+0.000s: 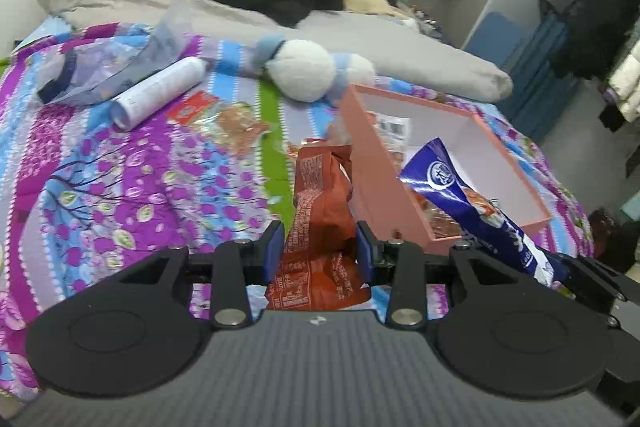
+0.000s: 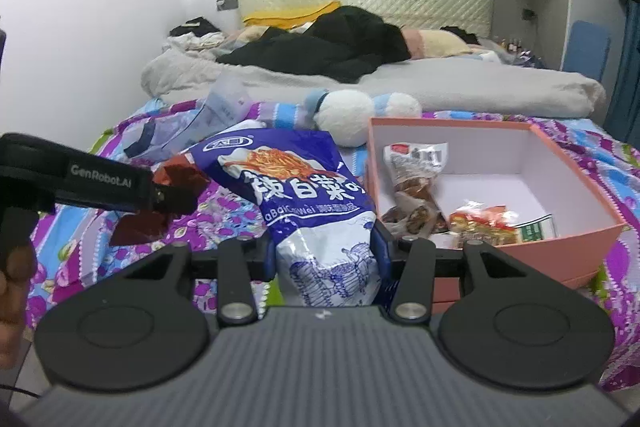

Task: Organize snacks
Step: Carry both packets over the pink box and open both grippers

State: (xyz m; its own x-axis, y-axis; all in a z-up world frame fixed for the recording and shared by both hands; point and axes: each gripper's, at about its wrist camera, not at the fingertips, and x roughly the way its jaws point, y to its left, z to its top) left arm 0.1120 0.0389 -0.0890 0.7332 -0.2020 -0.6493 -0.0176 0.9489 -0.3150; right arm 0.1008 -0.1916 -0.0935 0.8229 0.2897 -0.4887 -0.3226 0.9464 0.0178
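Observation:
My left gripper [image 1: 320, 247] is shut on an orange-red snack bag [image 1: 320, 195] and holds it above the bedspread, just left of the pink box [image 1: 376, 163]. My right gripper [image 2: 325, 251] is shut on a blue-and-white snack bag [image 2: 304, 187], held left of the pink box [image 2: 576, 171]. The box holds several snack packets [image 2: 416, 179]. The blue bag also shows in the left wrist view [image 1: 460, 195], over the box's near end. The left gripper with its red bag [image 2: 172, 195] shows at the left of the right wrist view.
Loose snack packets [image 1: 228, 119], a white tube [image 1: 160, 91] and a clear pouch [image 1: 100, 67] lie on the patterned bedspread. A white-and-blue plush toy [image 1: 308, 71] sits behind the box. Grey duvet and dark clothes cover the far bed.

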